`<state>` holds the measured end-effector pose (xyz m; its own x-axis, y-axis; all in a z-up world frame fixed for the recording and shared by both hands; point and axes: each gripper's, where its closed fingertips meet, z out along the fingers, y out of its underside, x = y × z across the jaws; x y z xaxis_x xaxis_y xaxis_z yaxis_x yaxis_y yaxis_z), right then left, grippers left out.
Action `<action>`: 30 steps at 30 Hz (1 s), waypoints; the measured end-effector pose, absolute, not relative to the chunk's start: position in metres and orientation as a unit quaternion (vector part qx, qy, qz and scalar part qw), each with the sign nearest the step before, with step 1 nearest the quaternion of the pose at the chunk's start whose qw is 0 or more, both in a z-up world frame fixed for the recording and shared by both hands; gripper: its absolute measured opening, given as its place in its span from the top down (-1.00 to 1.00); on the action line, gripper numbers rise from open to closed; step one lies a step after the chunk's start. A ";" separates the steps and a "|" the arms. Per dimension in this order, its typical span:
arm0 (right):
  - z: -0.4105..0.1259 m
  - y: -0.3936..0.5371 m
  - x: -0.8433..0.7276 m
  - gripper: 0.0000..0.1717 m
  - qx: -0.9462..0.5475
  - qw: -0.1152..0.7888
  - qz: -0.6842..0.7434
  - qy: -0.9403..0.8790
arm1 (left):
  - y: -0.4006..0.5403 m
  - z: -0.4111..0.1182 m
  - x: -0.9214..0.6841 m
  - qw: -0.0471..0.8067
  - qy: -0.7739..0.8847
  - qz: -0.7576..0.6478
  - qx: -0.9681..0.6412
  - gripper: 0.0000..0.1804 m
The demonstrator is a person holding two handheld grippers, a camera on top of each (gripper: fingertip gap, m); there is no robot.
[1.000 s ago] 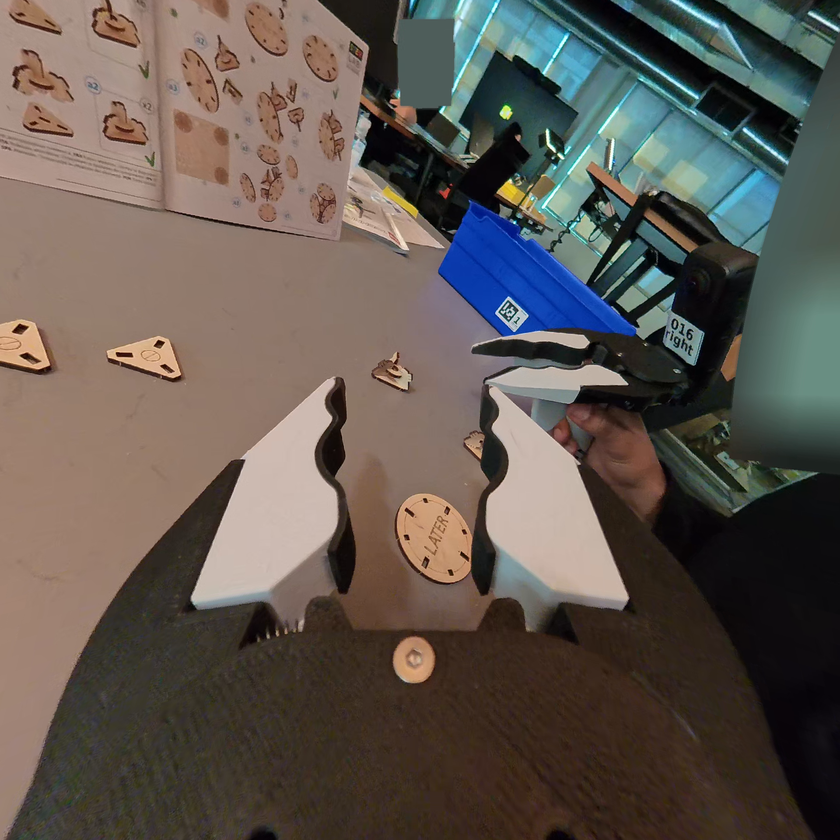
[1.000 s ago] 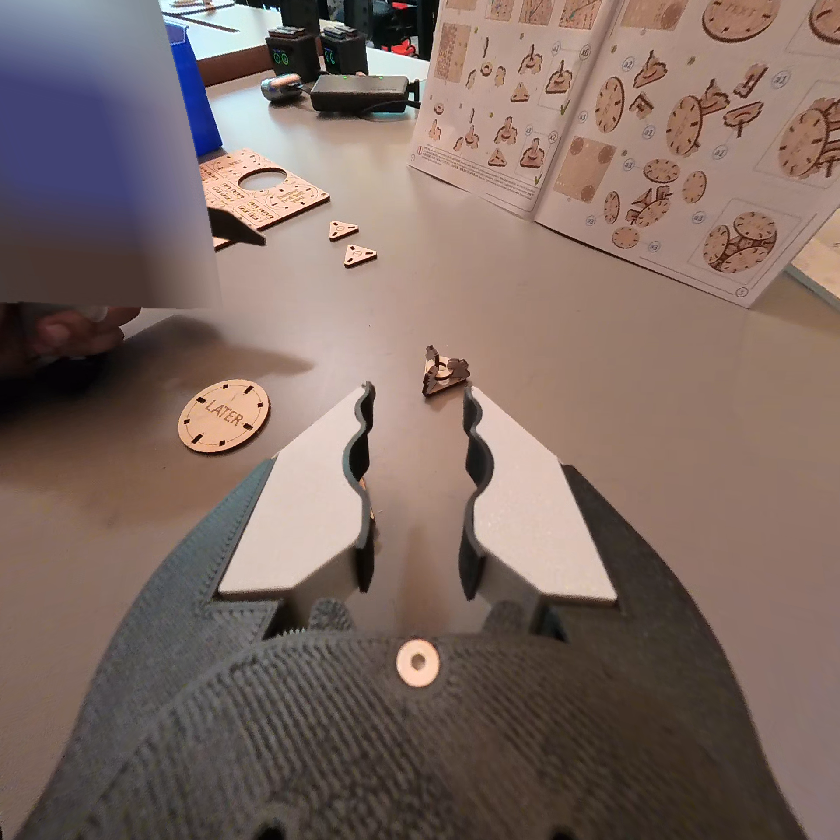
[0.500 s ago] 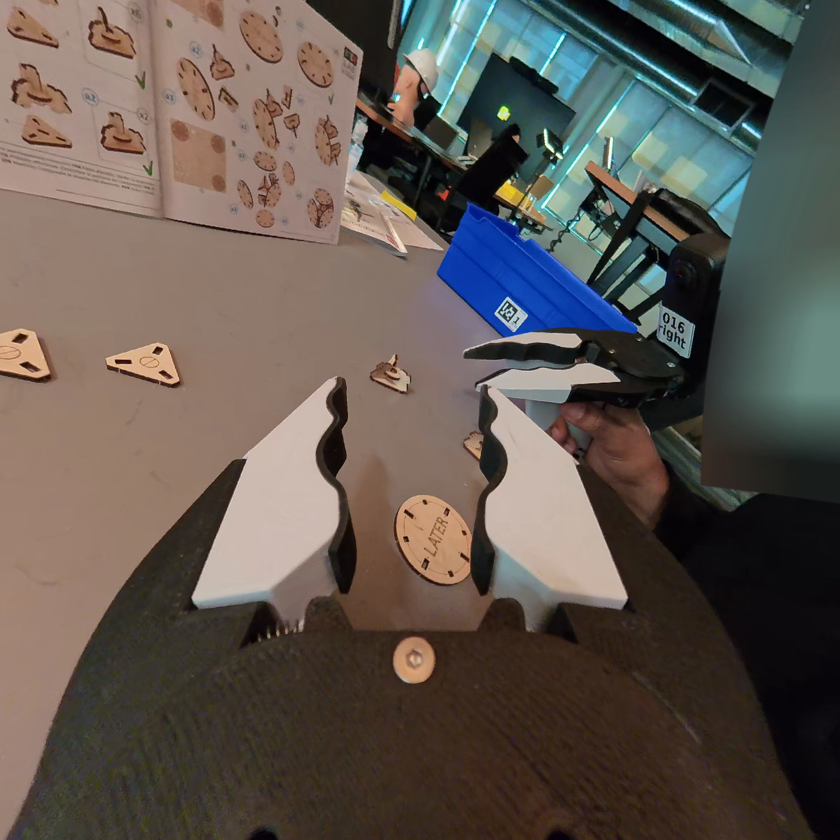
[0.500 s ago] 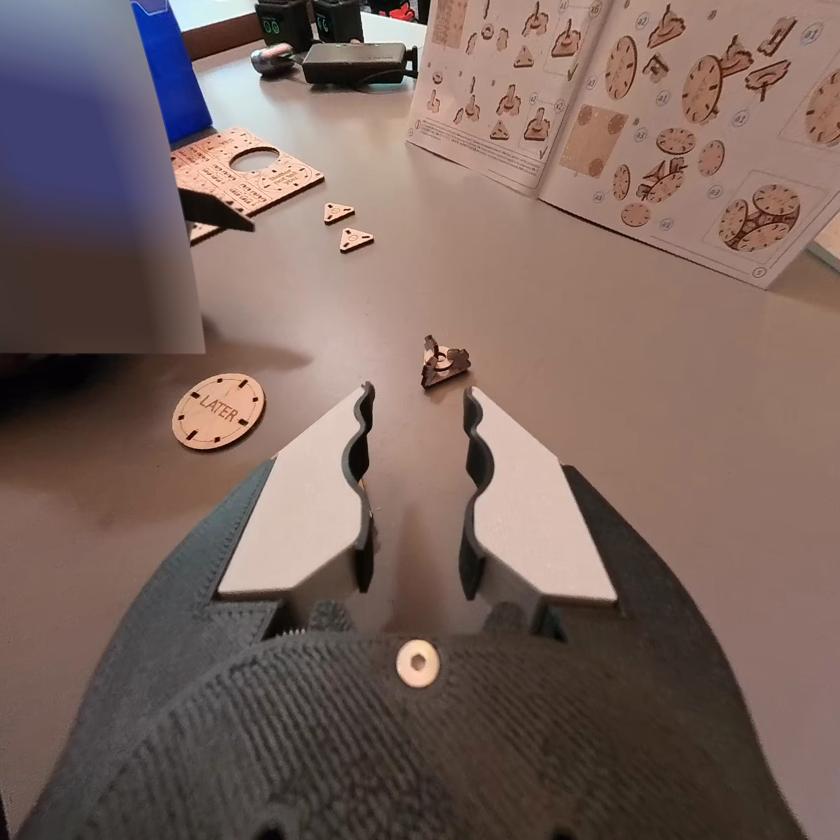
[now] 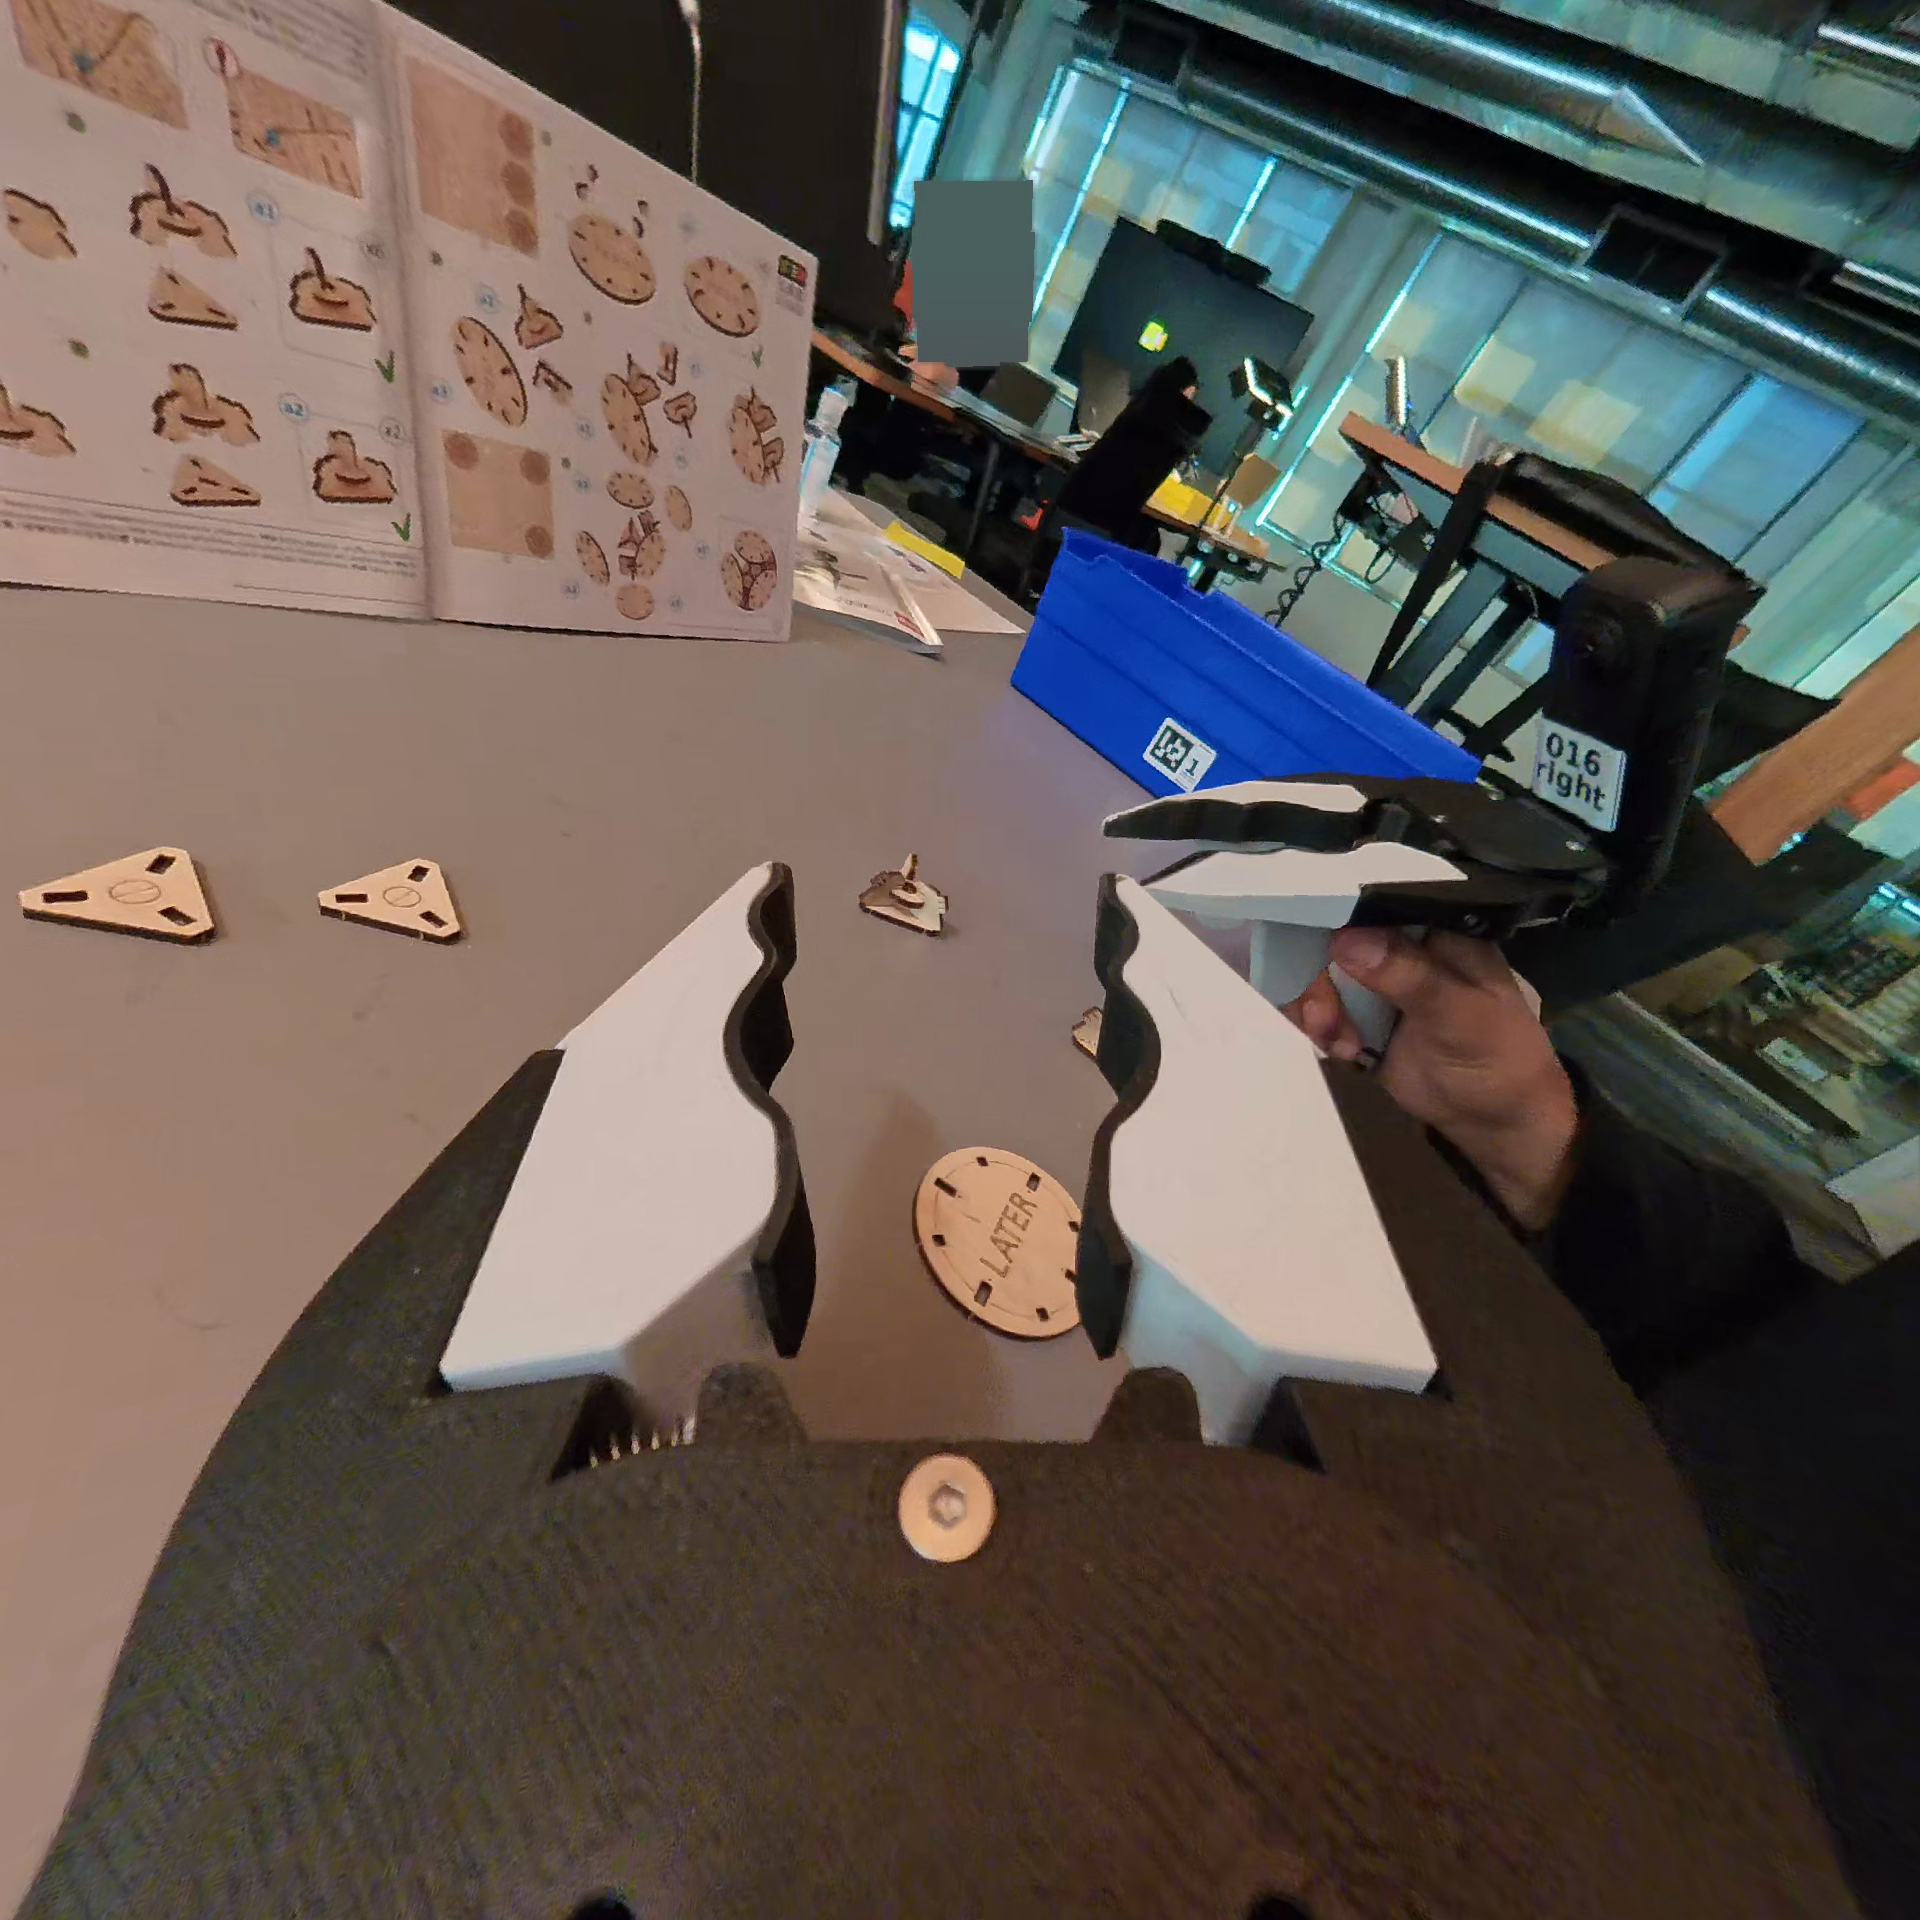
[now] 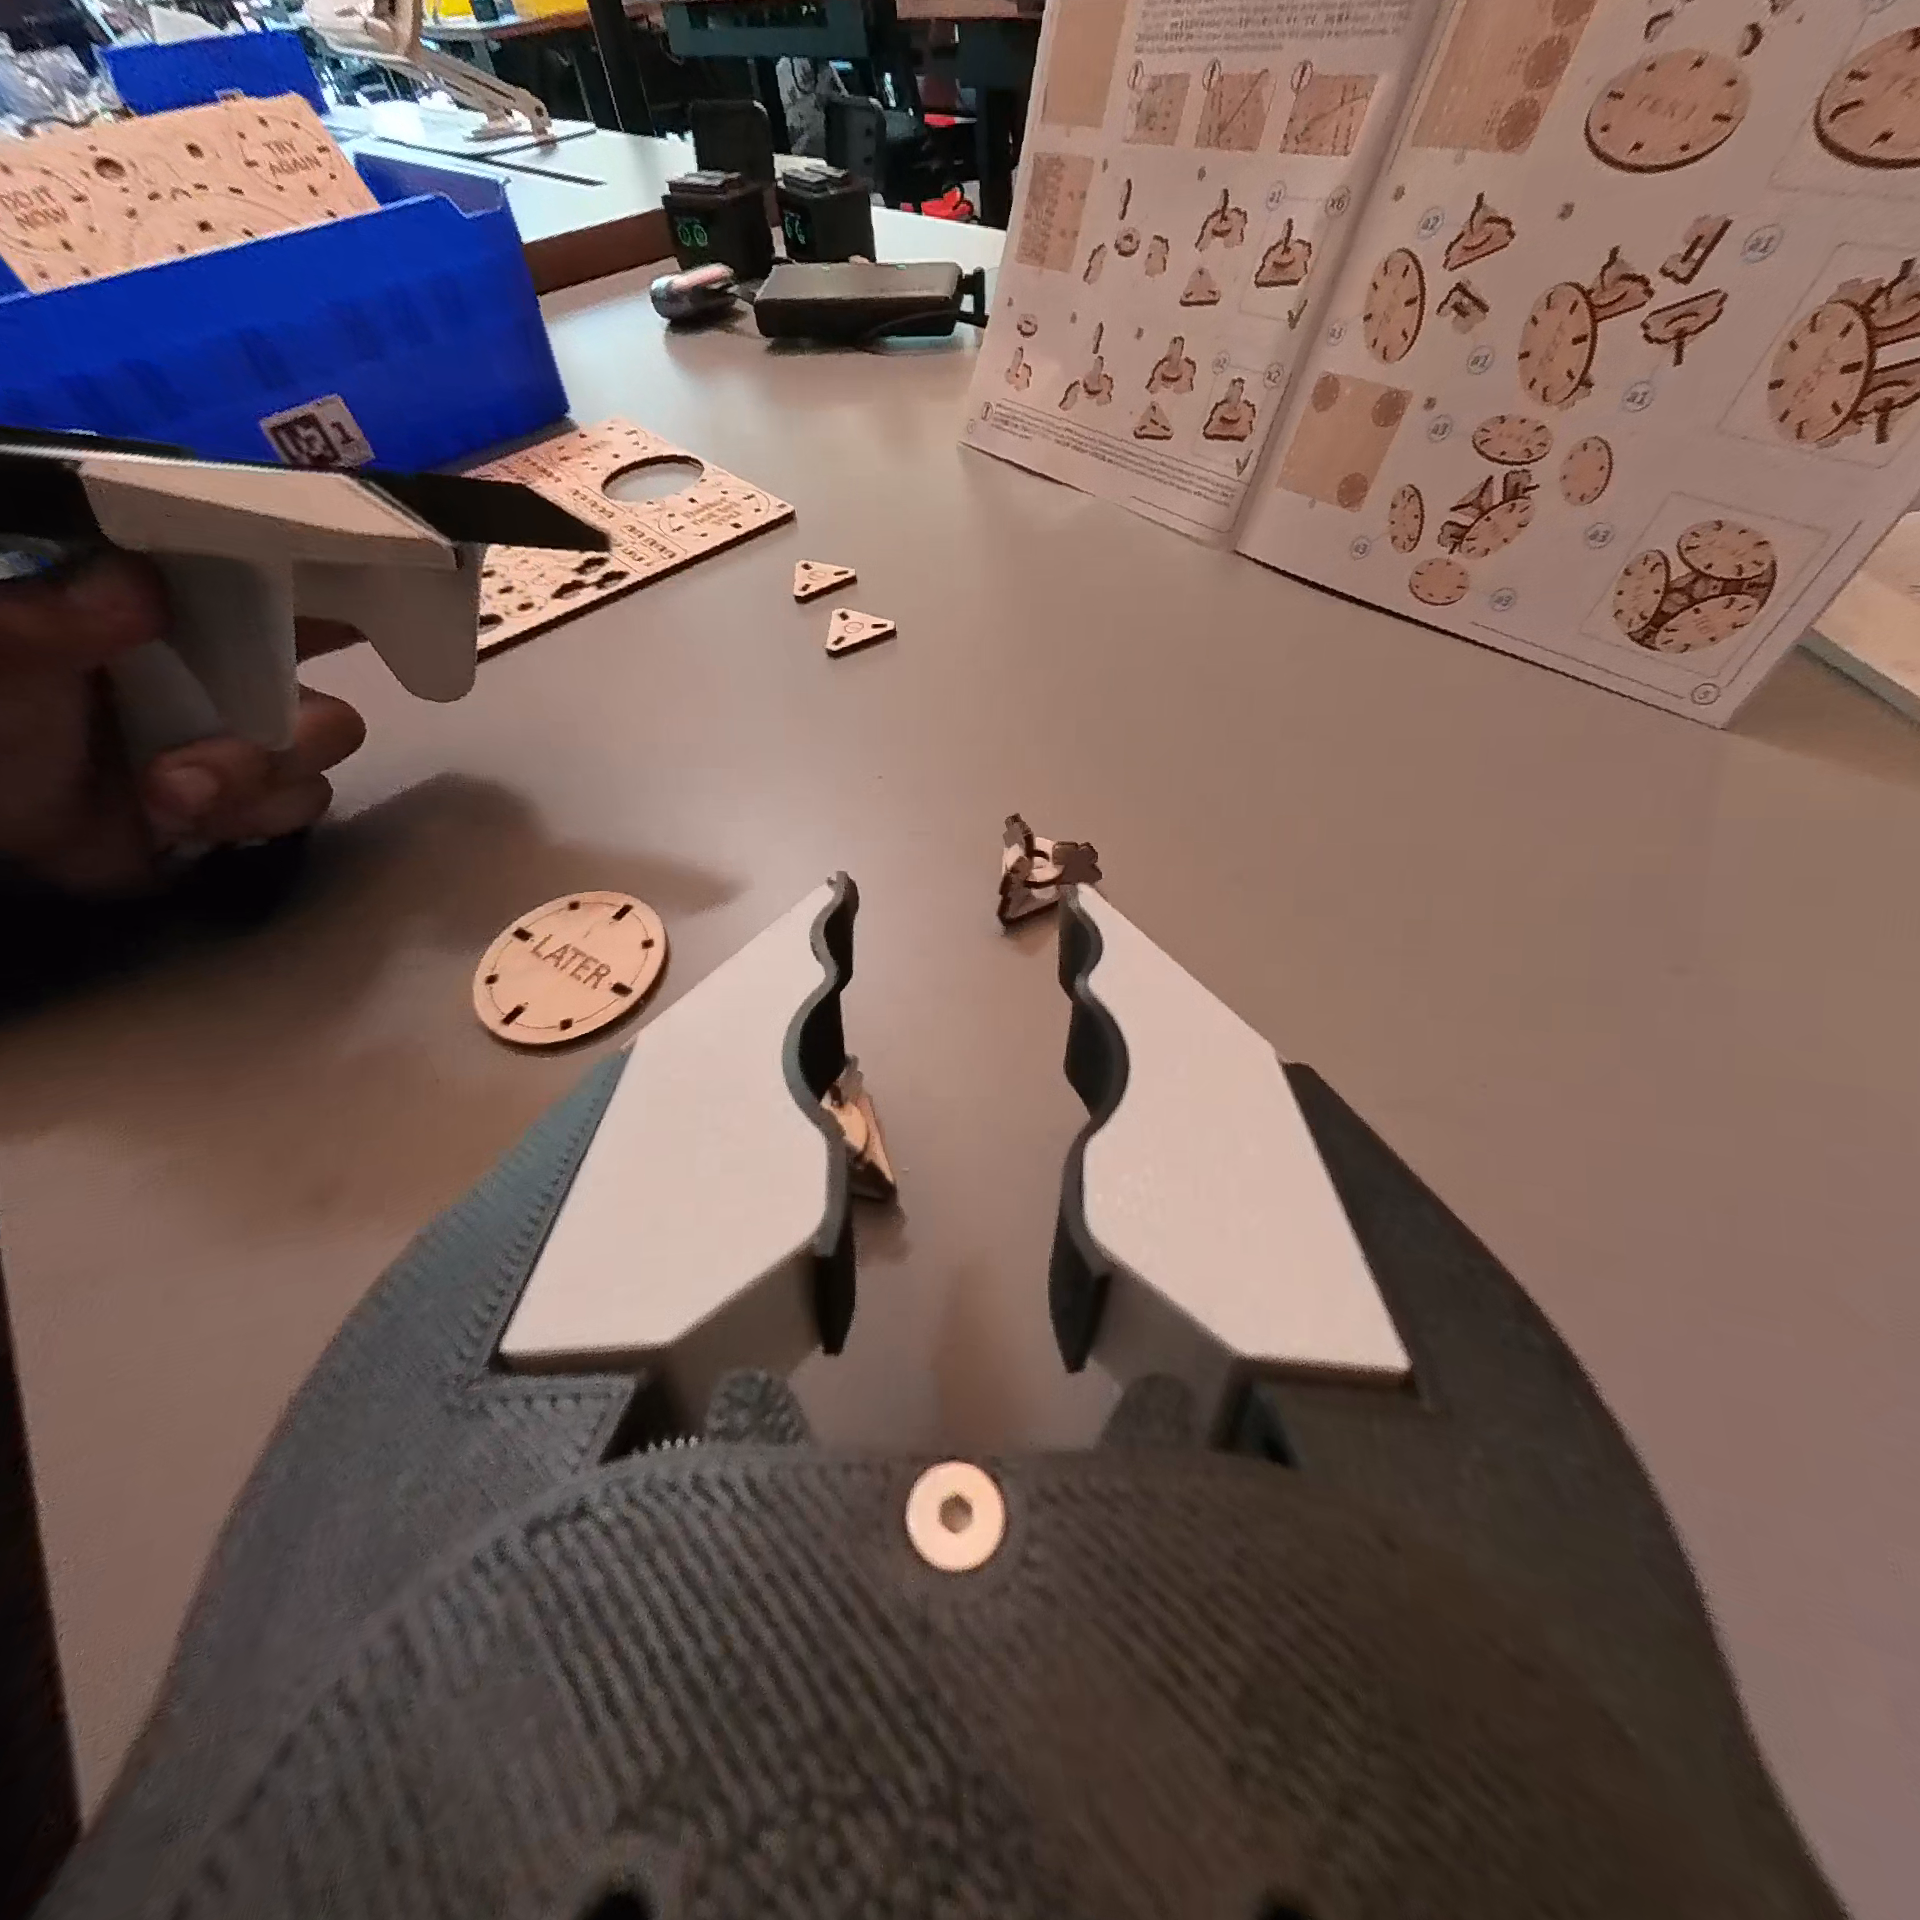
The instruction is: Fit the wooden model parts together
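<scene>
Right gripper (image 6: pixel 956 904) has eased back, baring a wood piece (image 6: pixel 860 1132) by its left finger; jaws apart, empty. Left gripper (image 5: pixel 940 883) gapes over the disc (image 5: pixel 1000 1242), open table (image 5: pixel 520 727) beyond

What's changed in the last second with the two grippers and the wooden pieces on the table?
Little. The right gripper drifted slightly, so the small assembled wooden piece now sits by its right fingertip rather than centred ahead. Both grippers stay open and empty; the left gripper still hovers over the round wooden disc. No piece moved.

two flat triangles (image 5: pixel 395 900) (wooden), one disc (image 5: pixel 1000 1243)
</scene>
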<state>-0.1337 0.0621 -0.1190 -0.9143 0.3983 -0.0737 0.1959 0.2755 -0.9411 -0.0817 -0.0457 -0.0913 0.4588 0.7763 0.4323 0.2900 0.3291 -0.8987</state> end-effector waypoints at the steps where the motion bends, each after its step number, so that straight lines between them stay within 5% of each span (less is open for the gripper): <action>1: -0.118 0.063 -0.133 0.55 -0.188 0.087 0.575 -0.792 | -0.045 -0.091 -0.081 0.654 -0.485 0.188 -0.550 0.36; 30: -0.109 0.068 -0.132 0.56 -0.194 0.070 0.604 -0.770 | -0.031 -0.091 -0.078 0.650 -0.460 0.185 -0.576 0.37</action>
